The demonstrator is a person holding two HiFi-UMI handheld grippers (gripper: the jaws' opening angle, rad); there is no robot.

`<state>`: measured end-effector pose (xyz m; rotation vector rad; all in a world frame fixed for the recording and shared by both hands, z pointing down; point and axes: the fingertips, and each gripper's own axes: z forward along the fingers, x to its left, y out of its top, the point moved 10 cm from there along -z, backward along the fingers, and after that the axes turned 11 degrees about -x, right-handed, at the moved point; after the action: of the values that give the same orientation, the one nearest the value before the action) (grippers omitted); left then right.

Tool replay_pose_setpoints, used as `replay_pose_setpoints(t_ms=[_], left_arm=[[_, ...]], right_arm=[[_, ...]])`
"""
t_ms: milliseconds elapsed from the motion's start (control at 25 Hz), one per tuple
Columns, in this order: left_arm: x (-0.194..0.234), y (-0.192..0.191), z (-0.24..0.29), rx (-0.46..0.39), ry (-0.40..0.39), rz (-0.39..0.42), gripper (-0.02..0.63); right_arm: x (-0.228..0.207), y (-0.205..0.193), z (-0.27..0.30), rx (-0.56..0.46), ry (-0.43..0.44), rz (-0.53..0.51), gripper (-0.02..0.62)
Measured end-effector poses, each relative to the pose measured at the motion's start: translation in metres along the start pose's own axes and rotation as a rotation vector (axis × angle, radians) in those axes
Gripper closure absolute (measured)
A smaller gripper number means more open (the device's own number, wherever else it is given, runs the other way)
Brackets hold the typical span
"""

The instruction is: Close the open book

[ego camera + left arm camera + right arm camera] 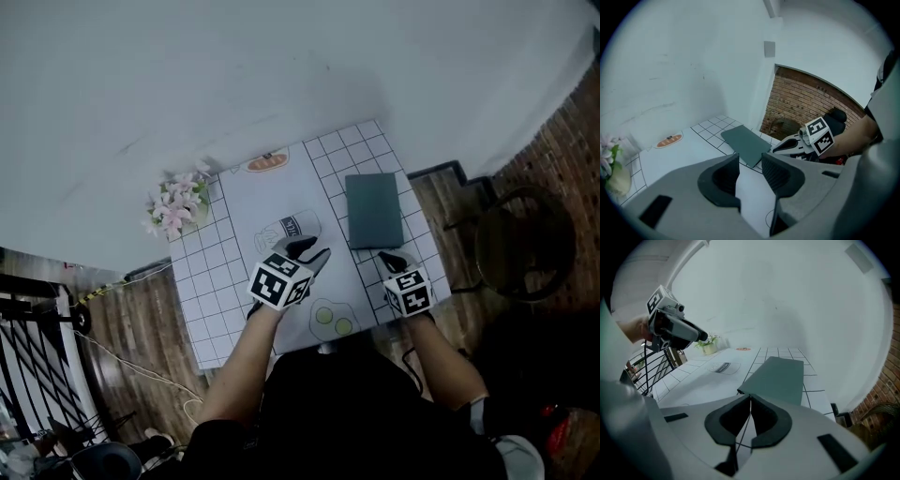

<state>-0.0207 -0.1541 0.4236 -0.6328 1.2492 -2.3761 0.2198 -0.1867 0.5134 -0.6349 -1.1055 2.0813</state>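
Note:
A dark green book lies closed and flat on the right side of the white gridded table. It also shows in the left gripper view as the book, and in the right gripper view as the book. My left gripper hovers over the printed mat, left of the book's near corner; its jaws stand apart with nothing between them. My right gripper is just before the book's near edge, and its jaws meet with nothing held. Neither gripper touches the book.
A white placemat with food pictures covers the table's middle. A pot of pink flowers stands at the far left corner. A round dark stool is right of the table, a black railing at left, and a white wall behind.

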Motion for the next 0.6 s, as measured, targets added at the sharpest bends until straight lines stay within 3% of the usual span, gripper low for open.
replay_pose_setpoints(t_ms=[280,440,600], left_arm=[[-0.007,-0.007,-0.044,-0.141,0.114,-0.067,0.471],[-0.009,0.001,-0.069,-0.223,0.164,-0.047,0.471],[-0.009,0.017,-0.098,-0.332,0.186,-0.102,0.483]], right_arm=[[0.013,0.023,-0.03,-0.105,0.046,-0.012,0.589],[0.02,0.042,-0.036,-0.145,0.096,-0.055,0.589],[0.024,0.075,-0.046,-0.248,0.14,-0.074,0.589]])
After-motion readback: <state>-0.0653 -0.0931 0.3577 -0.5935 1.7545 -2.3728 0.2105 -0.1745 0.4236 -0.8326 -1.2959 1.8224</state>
